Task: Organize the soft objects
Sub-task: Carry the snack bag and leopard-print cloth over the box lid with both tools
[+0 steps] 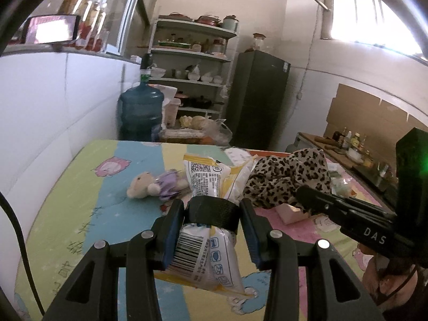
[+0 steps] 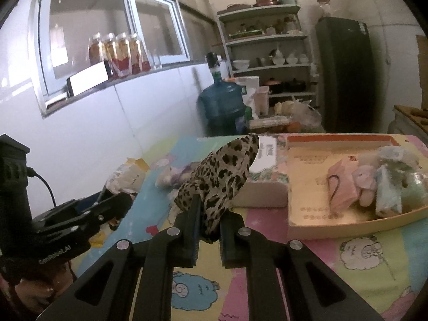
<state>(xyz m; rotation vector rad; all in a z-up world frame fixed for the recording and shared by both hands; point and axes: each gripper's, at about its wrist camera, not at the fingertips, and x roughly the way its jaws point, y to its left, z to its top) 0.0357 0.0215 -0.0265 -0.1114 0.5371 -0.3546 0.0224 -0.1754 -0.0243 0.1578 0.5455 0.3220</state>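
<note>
Cartoon mat (image 1: 80,187) carries a plush doll (image 1: 157,184); left tongs (image 1: 211,230) clamp a snack packet (image 1: 203,256), right tongs (image 2: 208,230) pinch leopard cloth (image 2: 222,176).

"DAS" on the right gripper (image 1: 302,195), "GenRobot.AI" on the left gripper (image 2: 121,200) (packet print illegible).

Daylight pours through the barred high window (image 1: 358,18), blown out to white glare. Both fisheye views bend straight lines and darken at the corners. The glowing phone screen on the sill (image 1: 52,29) overexposes; distant shelves look soft and smeared.
</note>
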